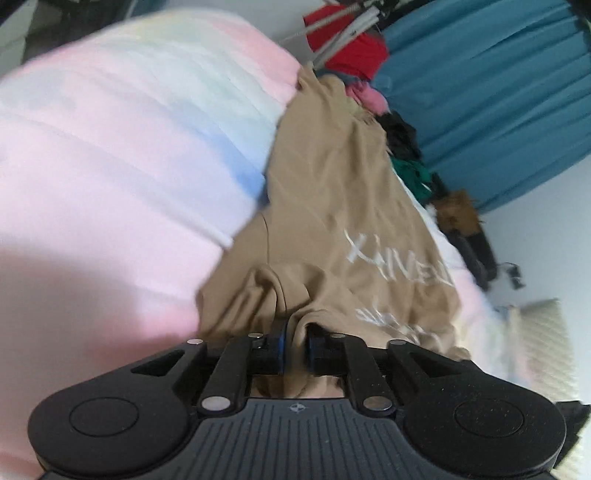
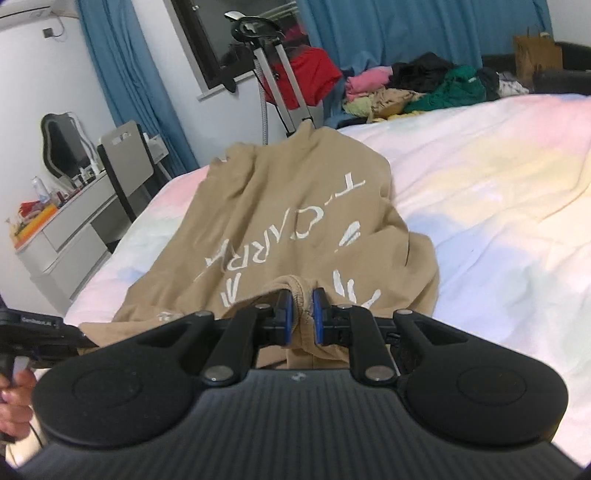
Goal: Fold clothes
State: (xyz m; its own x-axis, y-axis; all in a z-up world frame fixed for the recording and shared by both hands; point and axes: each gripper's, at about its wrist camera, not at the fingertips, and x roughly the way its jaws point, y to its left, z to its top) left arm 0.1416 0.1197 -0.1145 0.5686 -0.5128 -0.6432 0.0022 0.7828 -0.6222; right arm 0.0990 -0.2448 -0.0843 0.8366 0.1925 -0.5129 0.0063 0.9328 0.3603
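One tan sweatshirt (image 2: 280, 221) with white lettering was the garment we were working on; it lay spread across the pastel bedspread (image 2: 480, 192), its far end reaching toward the bed's far edge and its near end gathered up at our claws. Our right claw (image 2: 303, 314) was narrow and pinching a ribbed edge of the tan cloth, which bunched up between the blue pads. Our left claw (image 1: 297, 345) also had a fold of the same sweatshirt between its pads; that view was smeared by motion, so the grip looked firm to us, though we could not be sure how much cloth it really held.

Beyond the garment, a heap of unfolded clothes (image 2: 417, 88) sat at the far side of the bed, with a garment steamer (image 2: 273, 74) and blue curtains (image 2: 388, 29) behind, and a desk (image 2: 70, 221) with a chair off to the side.

We judged the risks as follows. Should the left claw hold only a thin pinch, the cloth could slip out mid-fold and leave the near edge crooked. Because both claws gripped bunched rather than flat fabric, any fold we laid would likely trap wrinkles. Pulling unevenly could also drag the far end askew across the bedspread.
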